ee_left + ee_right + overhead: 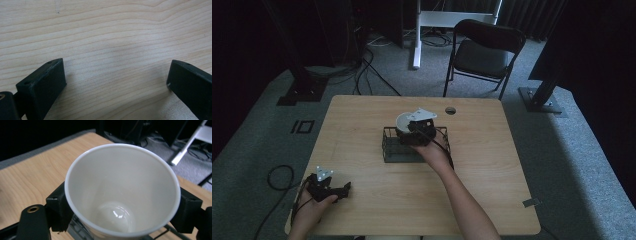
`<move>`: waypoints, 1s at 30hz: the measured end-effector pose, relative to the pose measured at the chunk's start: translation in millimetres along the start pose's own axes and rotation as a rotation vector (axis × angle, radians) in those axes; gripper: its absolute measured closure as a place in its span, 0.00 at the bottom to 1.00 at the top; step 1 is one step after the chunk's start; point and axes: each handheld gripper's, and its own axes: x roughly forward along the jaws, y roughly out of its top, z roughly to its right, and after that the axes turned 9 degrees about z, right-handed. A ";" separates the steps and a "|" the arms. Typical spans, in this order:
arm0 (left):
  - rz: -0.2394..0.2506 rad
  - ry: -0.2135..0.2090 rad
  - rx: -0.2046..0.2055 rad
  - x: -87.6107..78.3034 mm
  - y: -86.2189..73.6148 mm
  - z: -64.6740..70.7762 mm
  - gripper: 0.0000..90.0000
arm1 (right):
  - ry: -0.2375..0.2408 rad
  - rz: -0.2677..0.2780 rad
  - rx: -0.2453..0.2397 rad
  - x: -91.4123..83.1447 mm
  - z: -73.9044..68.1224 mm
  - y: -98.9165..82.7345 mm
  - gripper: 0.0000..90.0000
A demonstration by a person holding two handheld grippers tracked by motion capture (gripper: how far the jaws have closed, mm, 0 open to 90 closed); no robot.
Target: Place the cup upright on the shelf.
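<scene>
A white cup (122,192) stands empty between the two black jaws of my right gripper (122,215), which is shut on its sides. In the high view the right gripper (418,131) holds the cup (404,121) over the far edge of a black wire basket (392,150) in the middle of the table. My left gripper (332,189) rests low near the front left corner of the table. Its jaws stand wide apart over bare wood, and its fingertips (47,82) hold nothing; the left gripper (115,82) is open.
The wooden table (482,165) has a small round hole (450,110) near its far edge. Behind it stand a black folding chair (484,52) and a white desk leg (417,35). Cables (279,177) lie on the grey floor at left.
</scene>
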 end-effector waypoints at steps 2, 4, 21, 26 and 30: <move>0.000 0.000 -0.001 0.0 0.0 0.1 0.03 | -0.005 -0.010 0.001 2.3 0.8 -2.3 0.22; -0.001 -0.001 -0.001 -0.1 0.0 0.0 0.03 | -0.015 -0.033 0.020 8.1 2.8 -9.3 0.22; -0.001 -0.001 -0.001 0.0 0.0 0.1 0.03 | -0.049 -0.128 0.071 24.3 7.3 -30.4 0.22; -0.001 0.000 -0.001 0.0 0.0 0.1 0.03 | -0.050 -0.121 0.084 22.5 7.6 -33.3 0.22; -0.001 -0.001 -0.001 0.0 0.0 0.1 0.03 | -0.050 -0.107 0.105 20.6 7.7 -35.7 0.22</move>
